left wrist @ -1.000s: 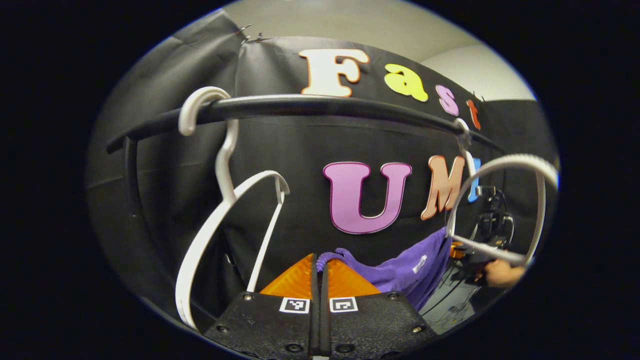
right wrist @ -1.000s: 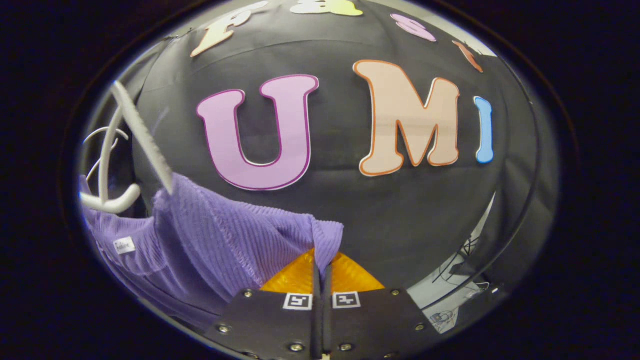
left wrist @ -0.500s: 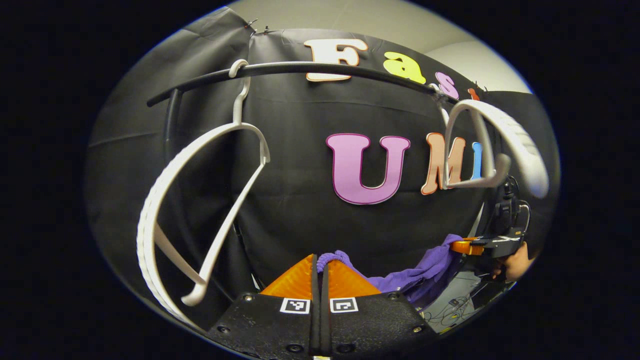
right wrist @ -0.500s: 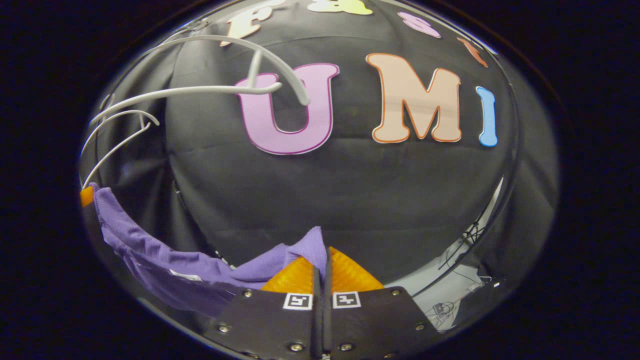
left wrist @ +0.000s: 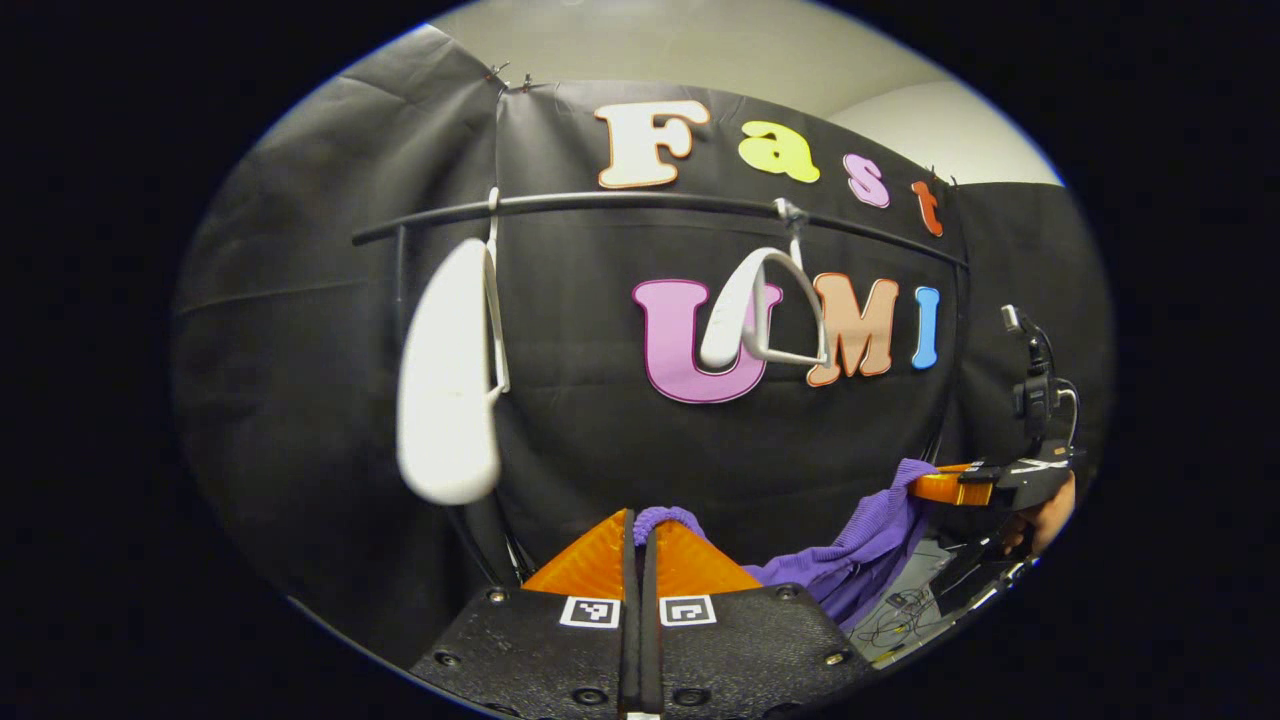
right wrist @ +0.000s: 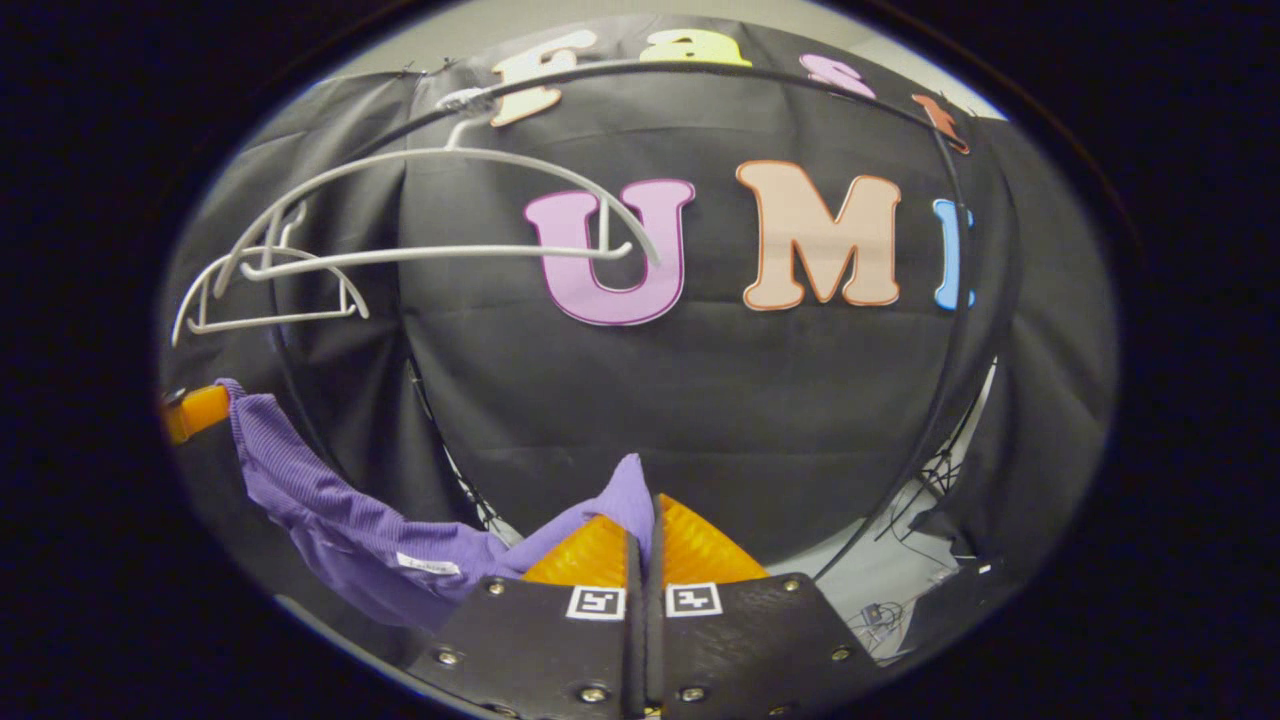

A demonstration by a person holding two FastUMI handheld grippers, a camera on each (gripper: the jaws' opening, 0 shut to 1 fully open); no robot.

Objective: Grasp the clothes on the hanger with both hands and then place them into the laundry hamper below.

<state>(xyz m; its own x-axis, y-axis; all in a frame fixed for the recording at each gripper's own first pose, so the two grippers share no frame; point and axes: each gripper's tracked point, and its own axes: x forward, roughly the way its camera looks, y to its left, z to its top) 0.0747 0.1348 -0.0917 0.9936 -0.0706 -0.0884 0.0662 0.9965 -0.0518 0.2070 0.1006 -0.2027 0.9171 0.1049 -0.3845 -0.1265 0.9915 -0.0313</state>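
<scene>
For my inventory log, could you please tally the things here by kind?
Hangers: 2 (one, another)
Rails: 1
Purple garments: 1
Claws: 2 (left claw, right claw)
Total: 6

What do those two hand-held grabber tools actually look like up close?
Each gripper, left and right, has a black, textured body studded with small screws and two wedge-shaped fingers meeting in a thin slit. Each finger carries a little square black-and-white marker at its base. Seen from afar, the right one has a black mount with a cable on top.
</scene>
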